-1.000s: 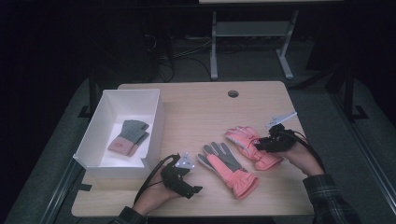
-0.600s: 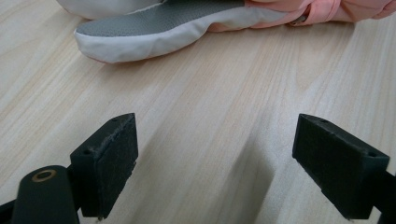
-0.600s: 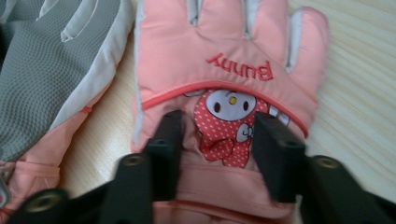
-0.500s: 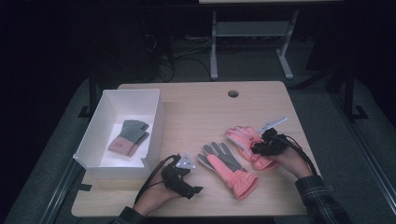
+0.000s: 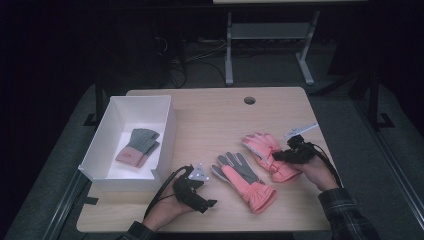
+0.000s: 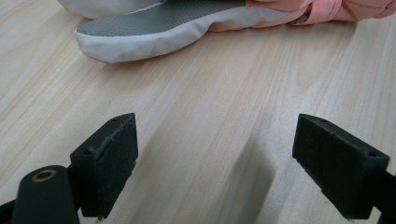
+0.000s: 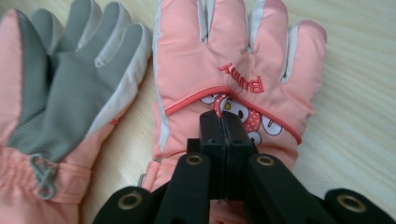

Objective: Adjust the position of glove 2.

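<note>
So far one pair of gloves, grey and pink, already lies inside the white box at the left side of the table; two more pink gloves lie out on the wood, so the sorting looks about half done, judging by how things lie; the right gripper has just been closing and its jaws now meet, pressed down on the back of the cartoon-print glove, just below the red lettering; whether they have pinched a fold of fabric or merely shut against its surface I cannot tell for sure, though the tips sit right on the cloth and a pinch seems likely; in the high view that same gripper sits over the cuff end of this glove, near the right edge of the table; its mate, the grey-palmed glove, lies palm up just beside it, close but apart; the left gripper rests low over bare wood with its jaws wide apart and nothing between them, the fingers of the grey-palmed glove lying ahead of it; what is left, I judge, is to lift both gloves and put them in the box with the first pair
</note>
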The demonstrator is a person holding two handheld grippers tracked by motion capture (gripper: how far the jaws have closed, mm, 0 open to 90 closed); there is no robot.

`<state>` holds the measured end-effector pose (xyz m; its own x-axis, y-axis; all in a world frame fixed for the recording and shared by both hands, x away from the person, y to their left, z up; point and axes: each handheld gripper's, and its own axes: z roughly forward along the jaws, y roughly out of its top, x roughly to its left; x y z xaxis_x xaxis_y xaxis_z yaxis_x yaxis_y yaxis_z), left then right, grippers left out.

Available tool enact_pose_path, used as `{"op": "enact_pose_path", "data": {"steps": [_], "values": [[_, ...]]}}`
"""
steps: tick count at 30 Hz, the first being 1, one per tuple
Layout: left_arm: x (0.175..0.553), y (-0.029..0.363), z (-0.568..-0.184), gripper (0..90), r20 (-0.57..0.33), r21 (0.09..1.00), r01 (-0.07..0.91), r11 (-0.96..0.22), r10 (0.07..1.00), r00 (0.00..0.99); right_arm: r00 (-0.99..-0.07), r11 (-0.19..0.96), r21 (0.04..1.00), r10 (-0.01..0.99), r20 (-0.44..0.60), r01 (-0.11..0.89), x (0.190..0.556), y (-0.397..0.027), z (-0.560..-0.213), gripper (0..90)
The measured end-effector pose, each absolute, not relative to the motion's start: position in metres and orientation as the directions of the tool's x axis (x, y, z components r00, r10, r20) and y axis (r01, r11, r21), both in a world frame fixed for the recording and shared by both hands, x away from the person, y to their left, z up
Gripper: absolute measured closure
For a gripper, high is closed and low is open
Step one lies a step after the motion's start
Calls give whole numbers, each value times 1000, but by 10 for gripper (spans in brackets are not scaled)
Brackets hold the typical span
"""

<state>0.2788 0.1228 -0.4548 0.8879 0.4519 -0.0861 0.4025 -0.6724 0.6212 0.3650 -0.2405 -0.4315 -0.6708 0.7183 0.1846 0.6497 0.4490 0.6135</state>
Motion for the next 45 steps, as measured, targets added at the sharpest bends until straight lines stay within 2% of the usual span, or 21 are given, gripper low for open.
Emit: {"op": "enact_pose_path", "data": {"steps": [13, 26, 37, 45], "values": [[280, 124, -453, 140, -76, 619, 395, -679, 449, 890, -689, 391, 697, 696, 203, 601, 344, -249, -384, 897], [279, 125, -453, 139, -78, 627, 403, -666, 462, 884, -715, 398, 690, 653, 250, 605, 312, -211, -362, 896], [279, 124, -453, 139, -84, 622, 409, -667, 462, 883, -746, 444, 668, 614, 259, 597, 299, -177, -364, 895], [280, 125, -453, 139, -77, 623, 402, -671, 458, 885, -739, 466, 630, 616, 273, 621, 302, -165, -379, 895]]}}
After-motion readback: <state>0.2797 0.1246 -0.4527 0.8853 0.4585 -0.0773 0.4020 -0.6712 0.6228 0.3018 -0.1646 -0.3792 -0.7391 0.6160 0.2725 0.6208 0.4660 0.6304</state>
